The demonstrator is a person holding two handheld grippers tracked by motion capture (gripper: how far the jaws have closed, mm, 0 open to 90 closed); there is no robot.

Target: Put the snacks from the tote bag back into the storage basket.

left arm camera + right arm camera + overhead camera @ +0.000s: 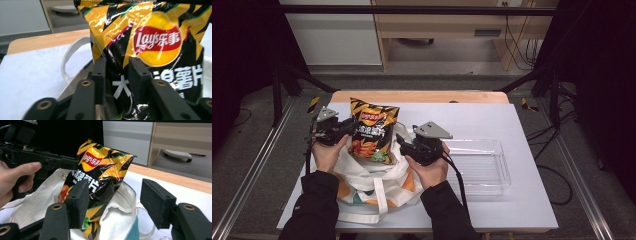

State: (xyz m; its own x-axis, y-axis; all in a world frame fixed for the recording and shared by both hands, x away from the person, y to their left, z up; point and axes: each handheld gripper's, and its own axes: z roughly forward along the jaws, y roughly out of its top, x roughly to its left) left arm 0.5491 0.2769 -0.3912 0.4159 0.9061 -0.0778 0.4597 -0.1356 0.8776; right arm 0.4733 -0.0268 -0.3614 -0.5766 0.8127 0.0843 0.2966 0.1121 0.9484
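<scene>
Even overhead light keeps the white worktop (512, 125) bright while the high view's side edges fall to near black; glare streaks the glossy chip bag (150, 42), close tool jaws blur softly in both gripper views, and shadows stay faint and short.

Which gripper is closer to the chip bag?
Left. The left gripper has its jaws pinching the chip bag's edge. The right gripper sits open beside the tote bag, just short of the chips.

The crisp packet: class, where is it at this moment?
In the high view the crisp packet stands left of centre, its lower end in the tote bag, between the left gripper and right gripper.
</scene>
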